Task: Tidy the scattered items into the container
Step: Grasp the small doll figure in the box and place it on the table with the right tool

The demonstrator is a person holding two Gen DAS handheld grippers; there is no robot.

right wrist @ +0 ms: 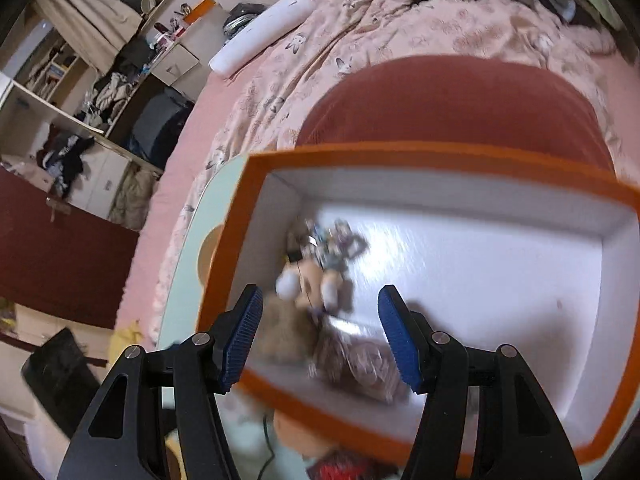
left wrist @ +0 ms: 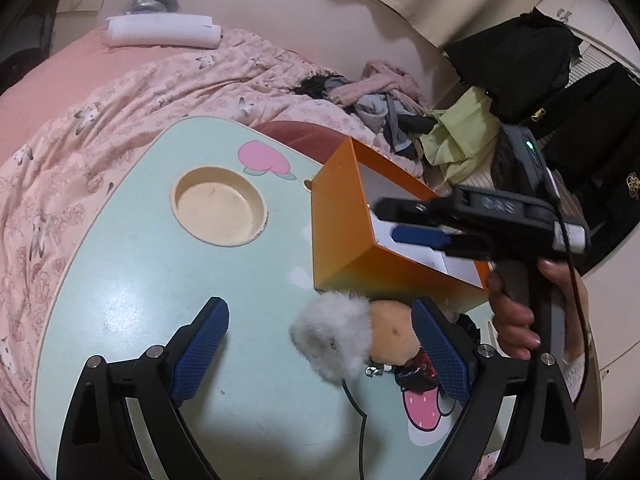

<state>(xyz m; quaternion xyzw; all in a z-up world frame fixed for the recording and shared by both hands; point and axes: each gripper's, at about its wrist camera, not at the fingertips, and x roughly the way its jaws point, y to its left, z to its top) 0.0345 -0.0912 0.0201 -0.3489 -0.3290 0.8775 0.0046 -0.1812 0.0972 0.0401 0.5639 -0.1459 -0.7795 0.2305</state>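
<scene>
Orange box (left wrist: 344, 236): smooth rectangular card container with white inner walls, standing on the bench beside the red cushion (right wrist: 452, 108).
Box contents: small plush figure (right wrist: 308, 280) with tan head and white paws, a crumpled patterned packet (right wrist: 360, 364) and a tangle of trinkets, all motion-blurred.
Bench (left wrist: 152, 280): glossy mint-green top, rounded edge, a round cream recess (left wrist: 219, 211) and pink cartoon prints.
Fluffy toy (left wrist: 360, 340): grey fur tuft on a tan plush body, lying on the bench just outside the box's near wall.
Left hand-held gripper (left wrist: 320, 348): blue cross-hatched pads spread wide, the toy between them; whether the right pad touches it, I cannot tell.
Right hand-held gripper (right wrist: 320, 336): ribbed blue pads half apart above the box, gripping nothing.
</scene>
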